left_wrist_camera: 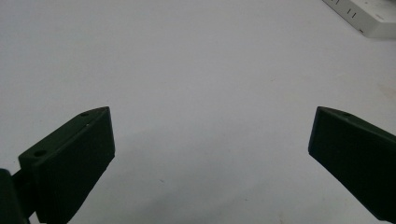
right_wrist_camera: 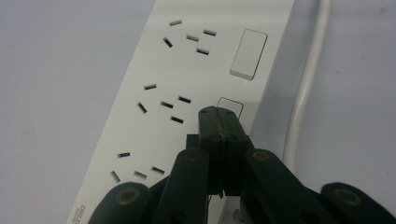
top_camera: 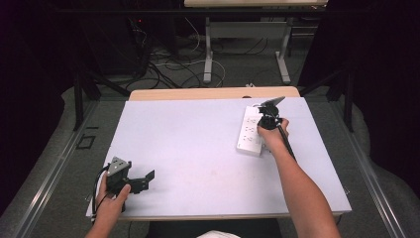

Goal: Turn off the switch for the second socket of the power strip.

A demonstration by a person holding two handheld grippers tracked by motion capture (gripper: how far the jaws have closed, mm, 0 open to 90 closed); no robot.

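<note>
A white power strip (top_camera: pixel 250 130) lies on the right part of the white table (top_camera: pixel 188 144). In the right gripper view the power strip (right_wrist_camera: pixel 154 60) shows several socket groups and a white rocker switch (right_wrist_camera: pixel 249 53) beside each. My right gripper (right_wrist_camera: pixel 219 113) is shut, nothing between its jaws, with its tips over the second switch (right_wrist_camera: pixel 236 106); whether they touch it I cannot tell. From above, the right gripper (top_camera: pixel 268 119) points down at the strip's right side. My left gripper (top_camera: pixel 144 181) is held open over the near left of the table, its jaws (left_wrist_camera: pixel 212 110) wide apart with nothing between them.
The strip's white cable (right_wrist_camera: pixel 303 88) runs along its right side. A corner of the power strip (left_wrist_camera: pixel 369 16) lies far off in the left gripper view. Beyond the table's far wooden edge (top_camera: pixel 213 93) are desk legs (top_camera: pixel 208 54) and loose floor cables (top_camera: pixel 163 69).
</note>
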